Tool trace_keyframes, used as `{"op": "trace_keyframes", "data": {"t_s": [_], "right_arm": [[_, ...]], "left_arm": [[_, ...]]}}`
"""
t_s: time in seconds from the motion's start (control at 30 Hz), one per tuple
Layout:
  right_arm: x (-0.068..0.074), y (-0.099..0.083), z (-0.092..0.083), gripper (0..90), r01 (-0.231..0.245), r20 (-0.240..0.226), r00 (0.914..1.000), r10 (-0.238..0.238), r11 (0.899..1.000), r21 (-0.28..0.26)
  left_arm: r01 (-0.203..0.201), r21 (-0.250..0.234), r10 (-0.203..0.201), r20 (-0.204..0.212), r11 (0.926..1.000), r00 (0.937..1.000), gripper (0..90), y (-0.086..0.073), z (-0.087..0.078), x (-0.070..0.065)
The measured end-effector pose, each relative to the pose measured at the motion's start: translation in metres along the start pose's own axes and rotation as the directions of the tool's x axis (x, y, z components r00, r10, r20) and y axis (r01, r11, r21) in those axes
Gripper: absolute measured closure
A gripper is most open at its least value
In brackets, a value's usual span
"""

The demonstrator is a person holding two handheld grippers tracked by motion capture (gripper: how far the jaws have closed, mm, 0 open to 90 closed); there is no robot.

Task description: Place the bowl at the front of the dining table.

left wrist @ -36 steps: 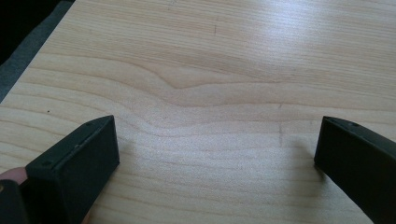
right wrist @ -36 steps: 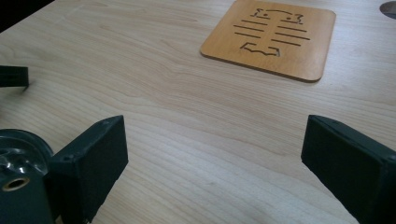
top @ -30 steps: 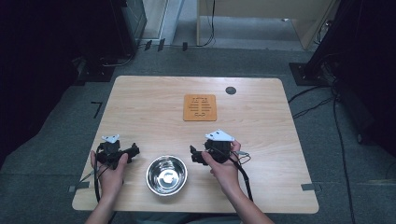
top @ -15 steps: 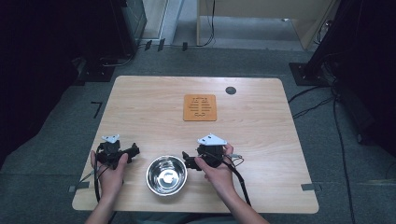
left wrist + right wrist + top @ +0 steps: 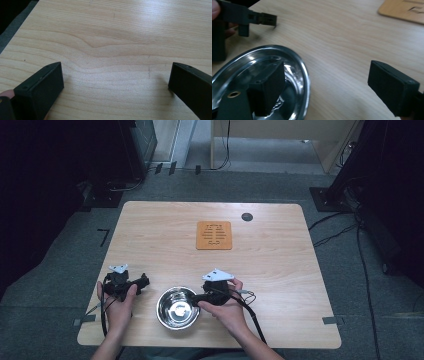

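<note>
Table (image 5: 280, 270): one bowl (image 5: 177, 307), one trivet (image 5: 214, 235), two grippers.

Your high view looks forward and down on the whole table (image 5: 280, 270) from your near edge. The left gripper view sits low and close over bare wood by the near-left corner. The right gripper view — equally close — shares the steel bowl (image 5: 262, 82) and orange mat (image 5: 404, 8) with the high view.
</note>
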State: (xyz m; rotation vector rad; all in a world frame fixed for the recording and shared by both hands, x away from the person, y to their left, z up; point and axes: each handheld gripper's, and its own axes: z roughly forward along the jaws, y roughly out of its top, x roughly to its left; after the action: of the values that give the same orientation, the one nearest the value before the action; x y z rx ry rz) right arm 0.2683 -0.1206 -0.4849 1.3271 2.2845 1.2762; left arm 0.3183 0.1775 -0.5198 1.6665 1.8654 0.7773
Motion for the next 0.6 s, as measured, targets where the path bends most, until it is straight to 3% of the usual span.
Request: {"op": "trace_keyframes", "data": {"t_s": [0.13,0.3,0.47,0.6], "right_arm": [[0.005,-0.004,0.006,15.3,0.028,0.008,0.9996,-0.028,0.999,0.039],[0.009,-0.009,0.008,27.1,0.049,-0.001,0.9988,-0.049,0.997,0.056],[0.007,-0.013,0.011,41.2,-0.010,-0.041,0.9991,0.013,0.997,0.071],[0.006,-0.015,0.015,42.9,-0.029,-0.075,0.9965,0.037,0.994,0.107]], "left_arm": [[0.000,0.000,0.000,0.000,1.0000,1.0000,0.0,0.000,0.000,0.000],[0.000,0.000,0.000,0.000,1.0000,1.0000,0.0,0.000,0.000,0.000],[-0.001,0.000,0.001,0.001,1.0000,1.0000,0.0,0.000,0.000,0.000],[-0.001,0.000,0.001,0.002,1.0000,1.0000,0.0,0.000,0.000,0.000]]}}
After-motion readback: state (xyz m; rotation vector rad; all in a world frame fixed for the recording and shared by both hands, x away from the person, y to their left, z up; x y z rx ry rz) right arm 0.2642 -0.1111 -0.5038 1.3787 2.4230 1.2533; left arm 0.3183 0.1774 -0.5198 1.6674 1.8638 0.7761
